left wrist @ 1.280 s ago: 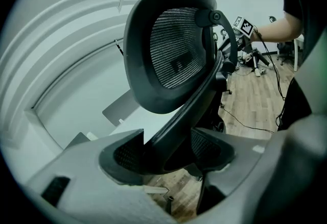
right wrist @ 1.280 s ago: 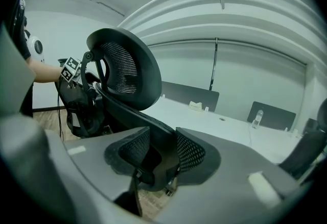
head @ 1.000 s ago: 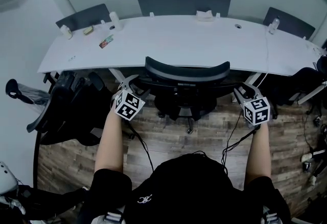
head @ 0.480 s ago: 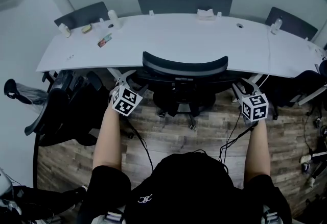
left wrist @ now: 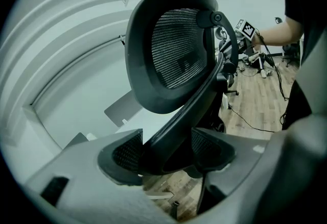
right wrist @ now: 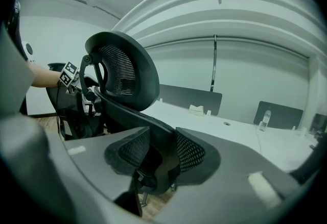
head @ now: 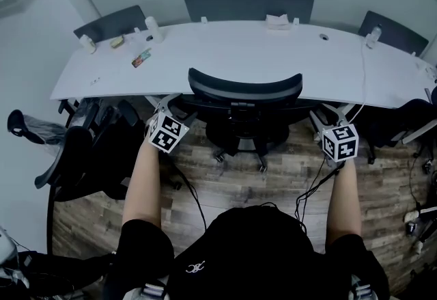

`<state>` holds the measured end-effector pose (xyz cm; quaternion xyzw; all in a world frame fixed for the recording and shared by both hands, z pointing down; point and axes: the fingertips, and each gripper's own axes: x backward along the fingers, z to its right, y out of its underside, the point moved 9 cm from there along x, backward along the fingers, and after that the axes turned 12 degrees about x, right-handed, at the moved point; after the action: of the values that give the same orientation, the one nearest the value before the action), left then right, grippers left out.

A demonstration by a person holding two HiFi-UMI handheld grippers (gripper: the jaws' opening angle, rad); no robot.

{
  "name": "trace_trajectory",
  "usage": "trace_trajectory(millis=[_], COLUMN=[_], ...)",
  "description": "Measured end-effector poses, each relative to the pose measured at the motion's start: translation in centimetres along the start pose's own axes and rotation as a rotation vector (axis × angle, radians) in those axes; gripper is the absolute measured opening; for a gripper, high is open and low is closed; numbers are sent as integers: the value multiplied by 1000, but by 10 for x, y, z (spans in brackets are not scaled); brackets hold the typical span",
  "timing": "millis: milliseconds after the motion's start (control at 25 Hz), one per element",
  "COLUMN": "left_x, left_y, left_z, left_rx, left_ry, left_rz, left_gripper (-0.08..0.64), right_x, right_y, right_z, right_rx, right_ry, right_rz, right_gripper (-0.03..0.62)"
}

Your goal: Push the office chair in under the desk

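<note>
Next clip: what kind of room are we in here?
Most likely a shared office or meeting room: a long white curved desk, a black mesh office chair at it, and grey divider panels behind.

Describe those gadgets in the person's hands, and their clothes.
The left gripper and right gripper each carry a white cube with black square markers, have grey jaws with black mesh pads, and trail a black cable. The person wears a black short-sleeved top.

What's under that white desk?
The front of the office chair appears to reach under the desk edge; its backrest is outside. Anything farther in is covered by the tabletop.
</note>
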<state>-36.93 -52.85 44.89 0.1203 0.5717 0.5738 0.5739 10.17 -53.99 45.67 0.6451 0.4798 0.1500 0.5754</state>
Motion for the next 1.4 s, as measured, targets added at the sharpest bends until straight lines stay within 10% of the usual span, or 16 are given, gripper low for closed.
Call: trace_trajectory(millis=[480,640,1000,1160,1280,1400], left_x=[-27,-37,-52,-38,-17,2], left_y=[-10,-13,-18,-18,-16,-15], left_z=[-24,-34,-39,-32,-25,-10], left_rx=[4,13,37,186,377,552], left_ry=[-17,-17,-79,-175,-272,-311], left_rz=[5,-9,-12,68,147,193], left_gripper=[296,295,298,268,9,8], right_x=[-38,-57,-55,-44,-37,-32], right_y=[-11,-10,-25,-31,-39,-49], right_z=[17,15,20,19,13,0], right_rx=[-32,5,-80,-130,-172,-194], right_ry=[46,101,192,206,200,186], right_rz=[-29,-97,43,108,155,187], right_gripper=[147,21,9,8,8,8])
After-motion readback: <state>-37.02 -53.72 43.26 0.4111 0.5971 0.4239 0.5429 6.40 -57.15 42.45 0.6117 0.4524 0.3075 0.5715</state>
